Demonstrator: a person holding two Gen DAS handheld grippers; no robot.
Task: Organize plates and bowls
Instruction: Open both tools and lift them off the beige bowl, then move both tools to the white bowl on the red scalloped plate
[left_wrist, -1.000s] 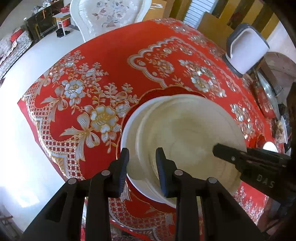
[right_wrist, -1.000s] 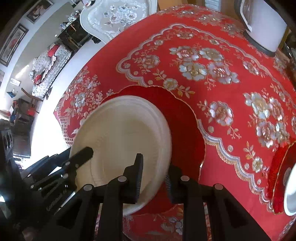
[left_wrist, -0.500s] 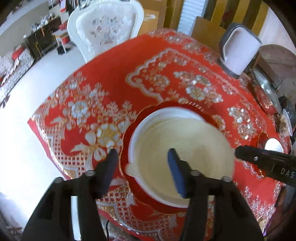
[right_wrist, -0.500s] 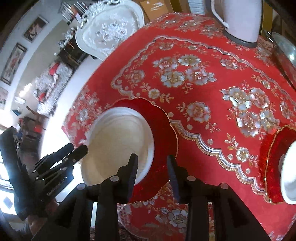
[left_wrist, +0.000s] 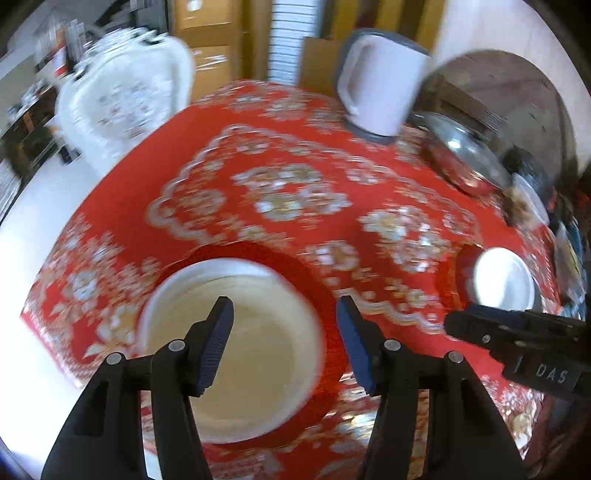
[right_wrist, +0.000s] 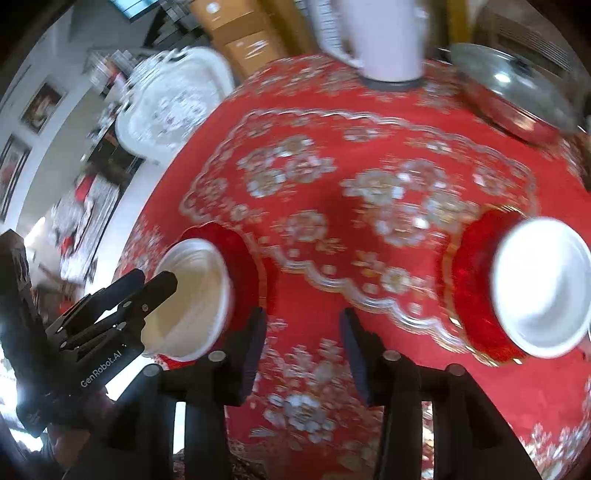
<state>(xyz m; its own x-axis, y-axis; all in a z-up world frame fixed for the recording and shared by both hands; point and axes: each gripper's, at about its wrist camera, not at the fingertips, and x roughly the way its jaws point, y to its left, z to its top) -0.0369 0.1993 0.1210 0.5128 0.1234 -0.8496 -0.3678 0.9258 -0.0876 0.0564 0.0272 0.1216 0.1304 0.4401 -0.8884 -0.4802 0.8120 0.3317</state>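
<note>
A stack of cream plates (left_wrist: 236, 354) lies on a red charger plate (left_wrist: 314, 280) near the table's front left edge. My left gripper (left_wrist: 282, 321) hovers above the stack, open and empty, with the stack's right half between its fingers in the left wrist view. My right gripper (right_wrist: 303, 332) is open and empty over bare tablecloth, to the right of the cream plates (right_wrist: 192, 299). A white bowl (right_wrist: 539, 288) rests on a second red charger (right_wrist: 469, 280) at the right, also seen as the white bowl (left_wrist: 502, 284) in the left wrist view.
The table wears a red tablecloth (right_wrist: 332, 147) with floral patterns. At the far side stand a white kettle (left_wrist: 380, 81) and a metal lid (left_wrist: 465, 147). A white chair (left_wrist: 122, 99) stands beyond the table's left corner. The image is motion-blurred.
Both grippers let go of the top cream plate, which now lies on the stack. Both opened wider and pulled up and back, and the right one swung right.
</note>
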